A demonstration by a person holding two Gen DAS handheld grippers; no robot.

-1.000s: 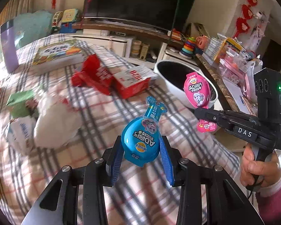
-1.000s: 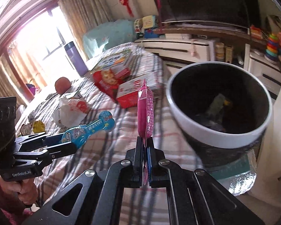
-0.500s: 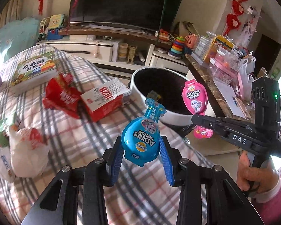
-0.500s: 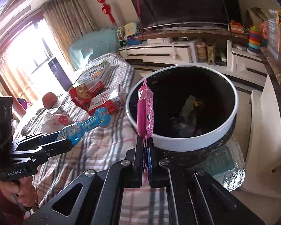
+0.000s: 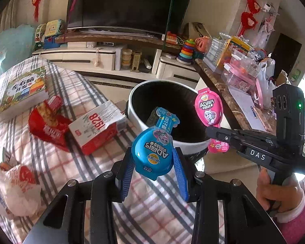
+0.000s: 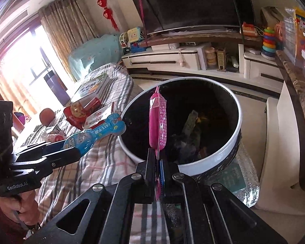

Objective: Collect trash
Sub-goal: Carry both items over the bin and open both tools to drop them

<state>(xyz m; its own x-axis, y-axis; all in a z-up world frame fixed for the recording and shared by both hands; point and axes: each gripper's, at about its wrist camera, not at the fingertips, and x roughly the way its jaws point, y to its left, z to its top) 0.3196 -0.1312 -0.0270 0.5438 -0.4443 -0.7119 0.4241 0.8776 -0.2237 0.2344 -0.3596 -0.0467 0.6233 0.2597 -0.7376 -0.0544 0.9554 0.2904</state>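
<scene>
My left gripper (image 5: 153,160) is shut on a blue candy package (image 5: 152,148), its blue pads clamping the round body, the handle end pointing at the bin. The white-rimmed black trash bin (image 5: 141,93) stands just beyond, beside the bed. My right gripper (image 6: 157,160) is shut on the lower edge of a pink candy package (image 6: 157,122), held upright on edge over the near rim of the bin (image 6: 229,142). Some trash lies at the bin's bottom. In the left wrist view the pink package (image 5: 209,109) hangs at the bin's right rim. The blue package (image 6: 95,136) shows at the bin's left rim.
On the plaid bedcover (image 5: 50,154) lie a red snack bag (image 5: 48,126), a red-and-white carton (image 5: 97,124), a book (image 5: 22,89) and a white crumpled wrapper (image 5: 20,185). A TV cabinet (image 6: 172,59) stands behind the bin. A cluttered marble counter (image 5: 233,101) runs along the right.
Both grippers have travelled toward the bin with their packages. The bin now looms larger, with the pink package over its rim and the blue one at its edge.
</scene>
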